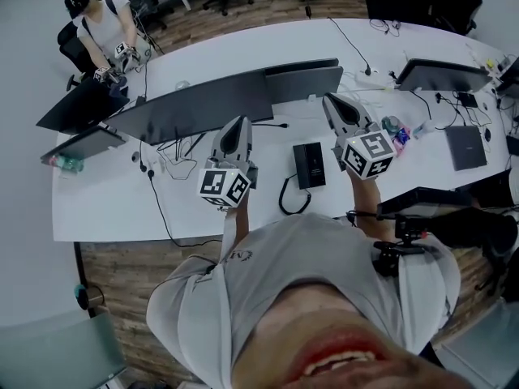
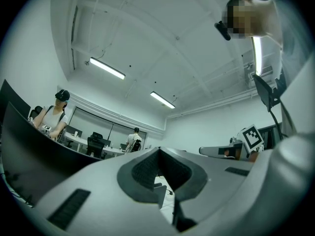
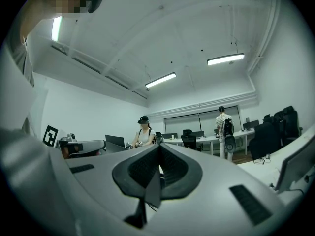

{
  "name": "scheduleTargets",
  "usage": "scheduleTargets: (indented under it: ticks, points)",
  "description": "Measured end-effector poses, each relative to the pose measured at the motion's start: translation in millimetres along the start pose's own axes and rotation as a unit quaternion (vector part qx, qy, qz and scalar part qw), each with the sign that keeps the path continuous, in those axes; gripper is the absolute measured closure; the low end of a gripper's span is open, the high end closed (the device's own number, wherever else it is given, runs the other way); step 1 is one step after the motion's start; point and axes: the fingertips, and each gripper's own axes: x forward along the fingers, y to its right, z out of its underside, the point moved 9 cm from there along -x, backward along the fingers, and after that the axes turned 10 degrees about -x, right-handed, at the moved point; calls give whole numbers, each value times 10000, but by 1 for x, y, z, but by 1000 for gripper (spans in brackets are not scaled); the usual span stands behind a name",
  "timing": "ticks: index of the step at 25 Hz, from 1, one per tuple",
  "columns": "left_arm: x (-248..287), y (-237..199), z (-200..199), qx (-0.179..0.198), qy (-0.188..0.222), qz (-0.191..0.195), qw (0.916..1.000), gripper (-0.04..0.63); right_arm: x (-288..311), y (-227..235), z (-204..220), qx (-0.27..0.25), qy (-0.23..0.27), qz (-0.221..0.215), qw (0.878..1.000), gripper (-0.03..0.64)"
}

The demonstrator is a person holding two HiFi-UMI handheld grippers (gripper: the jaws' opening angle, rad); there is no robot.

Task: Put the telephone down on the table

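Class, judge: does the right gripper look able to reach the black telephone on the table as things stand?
Probably yes: the telephone lies uncovered near the right gripper, with nothing between them; its shut fingers would need to open first.

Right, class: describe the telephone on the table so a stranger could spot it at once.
Start at the long curved white table and its row of dark monitors. Just in front of them, near the middle, lies the telephone: a small flat black slab, unlike the upright screens, with a black cord looping from its left side.
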Motion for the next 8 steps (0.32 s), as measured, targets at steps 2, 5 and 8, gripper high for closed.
scheduleTargets:
  ticks: [2, 5, 8]
  points:
    - [0, 0, 0, 13, 24, 15, 10000, 586, 0, 0, -1, -33, 17, 1, 10000, 603]
    - [-4, 0, -1, 67, 14, 0, 10000, 586, -1, -4, 0, -37, 22, -11, 10000, 603]
    - [-9, 1, 0, 100, -15, -38, 9999, 586, -3, -8, 3, -12, 13, -29, 10000, 603]
